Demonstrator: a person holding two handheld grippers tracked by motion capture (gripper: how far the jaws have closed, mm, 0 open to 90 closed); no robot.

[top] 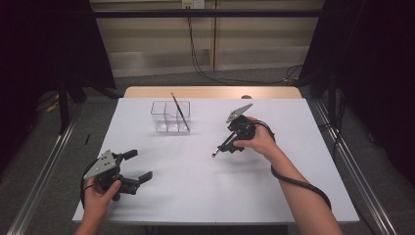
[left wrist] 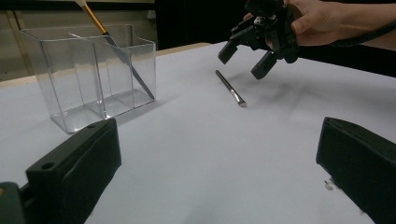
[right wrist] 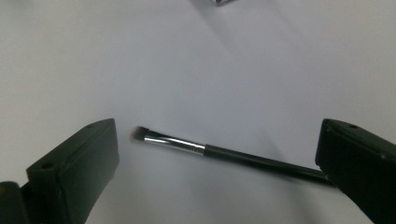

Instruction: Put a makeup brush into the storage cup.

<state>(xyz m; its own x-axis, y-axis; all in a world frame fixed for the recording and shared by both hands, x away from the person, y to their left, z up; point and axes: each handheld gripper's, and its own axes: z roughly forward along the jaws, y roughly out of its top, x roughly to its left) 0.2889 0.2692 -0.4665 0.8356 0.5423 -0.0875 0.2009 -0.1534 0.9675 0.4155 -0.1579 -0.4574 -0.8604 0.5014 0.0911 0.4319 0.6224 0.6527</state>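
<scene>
L gripper [top: 139,166] sits near the table's [top: 195,196] front-left corner, jaws wide open, holding nothing. Mid-table, R gripper [left wrist: 246,58] hovers w/ jaws open over a black brush [right wrist: 196,149] lying flat. Clear organizer [top: 170,117] near far edge, w/ a second brush [top: 179,110] leaning in it.

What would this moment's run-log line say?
right gripper: open over black brush | left gripper: open, idle | clear organizer: holds gold-handled brush

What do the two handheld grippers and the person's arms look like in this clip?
Both the left gripper and the right gripper are black, each with two blocky jaws and a grey three-cornered plate on top. A black cable trails from each; the right one's loops along the forearm. The forearms are bare, with no sleeves or gloves showing.
</scene>
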